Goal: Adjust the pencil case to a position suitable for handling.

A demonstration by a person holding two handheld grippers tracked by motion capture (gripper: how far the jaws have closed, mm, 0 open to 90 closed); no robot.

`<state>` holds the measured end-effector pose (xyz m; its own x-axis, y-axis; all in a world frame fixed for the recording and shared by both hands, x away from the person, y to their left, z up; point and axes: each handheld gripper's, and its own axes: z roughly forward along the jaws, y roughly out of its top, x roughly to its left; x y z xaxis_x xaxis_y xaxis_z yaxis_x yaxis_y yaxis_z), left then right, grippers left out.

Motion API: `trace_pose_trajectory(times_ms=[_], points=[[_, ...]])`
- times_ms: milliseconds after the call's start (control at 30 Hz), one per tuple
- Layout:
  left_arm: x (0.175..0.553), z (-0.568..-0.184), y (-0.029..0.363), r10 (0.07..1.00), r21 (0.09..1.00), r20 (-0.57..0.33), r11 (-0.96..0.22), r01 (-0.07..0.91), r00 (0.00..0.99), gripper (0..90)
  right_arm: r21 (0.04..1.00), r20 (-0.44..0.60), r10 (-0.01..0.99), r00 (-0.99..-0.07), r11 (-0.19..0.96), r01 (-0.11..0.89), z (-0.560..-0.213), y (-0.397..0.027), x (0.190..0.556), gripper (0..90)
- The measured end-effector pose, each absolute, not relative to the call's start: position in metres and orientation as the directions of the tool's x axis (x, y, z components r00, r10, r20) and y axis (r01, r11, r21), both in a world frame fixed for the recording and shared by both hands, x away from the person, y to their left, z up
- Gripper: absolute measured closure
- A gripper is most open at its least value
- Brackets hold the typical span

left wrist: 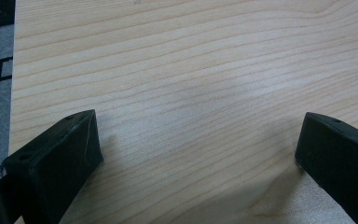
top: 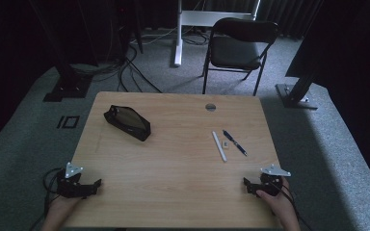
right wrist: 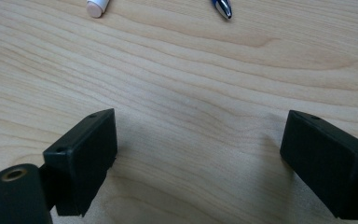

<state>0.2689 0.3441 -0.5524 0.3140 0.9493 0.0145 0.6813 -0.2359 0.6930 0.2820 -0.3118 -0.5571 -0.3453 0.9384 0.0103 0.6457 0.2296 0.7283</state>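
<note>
Wooden bench (top: 173,163) lying bare near both tongs — left tongs (top: 98,183) and right tongs (top: 245,183) resting released, gripping nothing; white pen (top: 219,146) and blue pen (top: 234,142) waiting ahead of right tongs, pouch (top: 127,122) far left — nothing started.

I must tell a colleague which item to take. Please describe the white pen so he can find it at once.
Look at the right half of the wooden table, in front of the person's right tool. Three small things lie there close together. The white pen is the leftmost: plain white, while the dark blue pen lies right of it and a tiny pale piece lies between them.
</note>
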Motion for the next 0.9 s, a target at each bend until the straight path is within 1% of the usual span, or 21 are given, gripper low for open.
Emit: trace_pose_trajectory(times_ms=[467,733,867,900], points=[[0.269,-0.552,0.344,0.949,0.693,0.015,-0.236,0.681,0.314,0.3,0.731,0.008,0.936,-0.351,0.234,0.641,-0.557,-0.309,0.284,11.3],[0.269,-0.552,0.344,0.949,0.693,0.015,-0.237,0.681,0.314,0.3,0.724,0.005,0.931,-0.365,0.248,0.643,-0.555,-0.298,0.291,11.5],[0.269,-0.552,0.344,0.949,0.693,0.015,-0.236,0.681,0.314,0.3,0.739,0.038,0.929,-0.369,0.223,0.636,-0.552,-0.292,0.295,11.5],[0.269,-0.552,0.344,0.949,0.693,0.015,-0.236,0.681,0.314,0.3,0.74,0.021,0.926,-0.377,0.24,0.628,-0.55,-0.288,0.297,11.5]])
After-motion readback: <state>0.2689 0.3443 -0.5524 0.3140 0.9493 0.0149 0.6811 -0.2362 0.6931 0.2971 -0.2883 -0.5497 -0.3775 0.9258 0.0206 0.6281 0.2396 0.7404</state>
